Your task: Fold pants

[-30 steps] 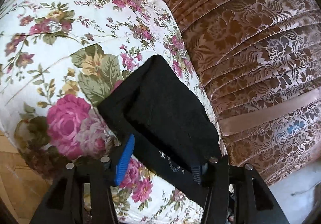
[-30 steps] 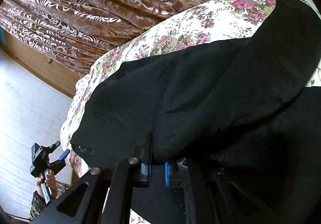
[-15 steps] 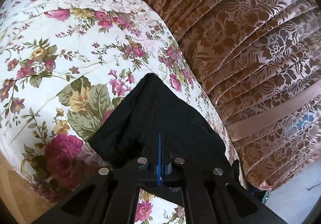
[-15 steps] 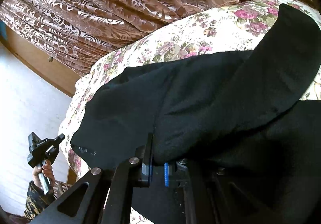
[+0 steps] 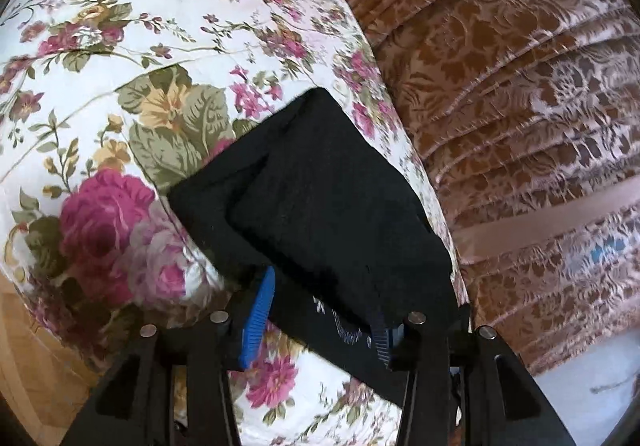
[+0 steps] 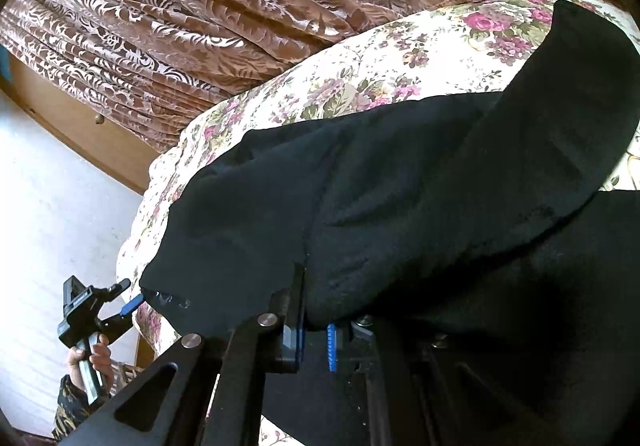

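Opening left gripper (image 5: 318, 310) around black pants (image 5: 320, 198) hem ahead to release it; pinching right gripper (image 6: 316, 330) tight on pants fold, anchoring fabric on floral bedspread (image 5: 120, 66).

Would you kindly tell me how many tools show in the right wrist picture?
2: the right tool shut on the black pants, and the left tool opening at their lower-left corner.

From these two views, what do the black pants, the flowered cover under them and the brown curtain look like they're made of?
Black pants: soft matte knit or fleece, probably; fuzzy surface, no sheen.
Flowered cover: printed woven cloth, likely cotton; matte, with stitched seams that suggest quilting.
Brown curtain: shiny damask-like fabric; glossy raised leaf pattern, pleated.
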`<state>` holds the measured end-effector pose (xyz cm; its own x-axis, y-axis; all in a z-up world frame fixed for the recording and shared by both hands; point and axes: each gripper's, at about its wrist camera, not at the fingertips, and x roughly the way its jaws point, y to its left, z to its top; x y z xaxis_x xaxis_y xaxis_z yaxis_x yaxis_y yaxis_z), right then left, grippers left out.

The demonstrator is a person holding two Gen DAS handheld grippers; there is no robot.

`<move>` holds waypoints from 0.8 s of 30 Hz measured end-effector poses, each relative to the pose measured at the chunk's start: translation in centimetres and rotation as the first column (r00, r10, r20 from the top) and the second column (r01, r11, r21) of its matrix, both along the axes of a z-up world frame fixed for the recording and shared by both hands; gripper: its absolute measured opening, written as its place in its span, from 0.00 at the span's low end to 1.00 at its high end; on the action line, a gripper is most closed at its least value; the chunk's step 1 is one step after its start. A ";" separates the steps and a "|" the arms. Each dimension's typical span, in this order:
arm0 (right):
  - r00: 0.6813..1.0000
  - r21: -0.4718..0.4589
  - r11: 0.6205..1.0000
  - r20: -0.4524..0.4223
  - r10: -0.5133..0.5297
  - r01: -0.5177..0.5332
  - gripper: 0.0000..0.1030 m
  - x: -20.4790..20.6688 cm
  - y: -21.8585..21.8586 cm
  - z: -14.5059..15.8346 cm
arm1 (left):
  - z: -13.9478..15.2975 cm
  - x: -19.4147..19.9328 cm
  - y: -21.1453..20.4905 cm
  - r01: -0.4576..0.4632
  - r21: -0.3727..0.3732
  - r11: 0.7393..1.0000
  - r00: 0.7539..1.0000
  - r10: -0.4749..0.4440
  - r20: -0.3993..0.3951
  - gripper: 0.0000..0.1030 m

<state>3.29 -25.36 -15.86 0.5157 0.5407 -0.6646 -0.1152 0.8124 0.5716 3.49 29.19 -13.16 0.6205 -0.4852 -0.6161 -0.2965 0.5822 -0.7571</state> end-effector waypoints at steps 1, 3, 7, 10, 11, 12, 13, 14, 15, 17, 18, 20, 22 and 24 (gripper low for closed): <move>1.000 0.001 1.000 -0.001 0.000 0.000 0.07 0.0 0.0 0.0 | 0.0 0.3 -0.1 0.003 -0.002 1.000 1.000 -0.003 0.006 0.38; 1.000 0.000 1.000 0.001 0.002 -0.002 0.07 0.0 0.0 0.0 | -0.1 0.9 0.1 -0.008 0.009 1.000 1.000 0.008 -0.007 0.32; 1.000 0.000 1.000 -0.007 0.001 -0.001 0.07 0.3 0.0 -0.4 | -1.1 2.2 0.1 -0.012 0.035 0.999 0.998 0.015 -0.062 0.15; 1.000 0.000 1.000 -0.011 -0.001 0.001 0.07 0.4 0.0 -0.4 | -0.9 2.2 -0.1 -0.013 0.060 0.998 0.999 0.015 -0.044 0.06; 1.000 -0.001 1.000 -0.006 0.000 0.000 0.07 0.4 0.0 -0.2 | -0.6 2.1 -0.2 -0.011 0.061 0.998 1.000 0.012 -0.025 0.06; 1.000 -0.003 1.000 0.003 0.000 0.000 0.07 0.2 0.1 0.1 | -0.1 2.1 -0.2 -0.008 0.068 0.998 1.000 0.008 -0.004 0.06; 1.000 -0.004 1.000 0.018 0.000 0.000 0.06 0.0 0.1 0.6 | 0.4 2.1 -0.3 -0.001 0.079 0.997 1.000 0.000 0.013 0.05; 1.000 -0.003 1.000 0.028 -0.002 0.002 0.06 -0.1 0.0 1.0 | 0.9 2.0 -0.3 0.007 0.083 0.996 1.000 -0.009 0.030 0.05; 0.999 -0.002 1.000 0.041 -0.006 0.006 0.06 -0.3 -0.1 1.5 | 1.5 2.0 -0.3 0.013 0.085 0.996 0.999 -0.016 0.044 0.05; 0.998 0.002 1.000 0.066 -0.010 0.010 0.06 -0.8 -0.2 2.5 | 2.5 2.0 -0.2 0.020 0.096 0.995 0.997 -0.027 0.070 0.05; 0.997 0.002 1.000 0.078 -0.007 0.007 0.06 -1.1 -0.2 2.9 | 3.0 1.9 -0.2 0.027 0.097 0.995 0.996 -0.034 0.080 0.05; 0.996 0.007 1.000 0.095 -0.003 0.003 0.06 -1.8 -0.3 3.7 | 3.7 1.9 -0.1 0.037 0.104 0.994 0.995 -0.046 0.088 0.05; 0.994 0.005 1.000 0.109 0.006 -0.007 0.06 -2.8 -0.2 4.3 | 3.8 1.8 0.0 0.047 0.114 0.992 0.995 -0.057 0.087 0.05; 0.994 0.010 1.000 0.108 0.014 -0.016 0.06 -3.7 0.0 4.4 | 3.3 1.7 0.1 0.048 0.127 0.991 0.996 -0.057 0.070 0.05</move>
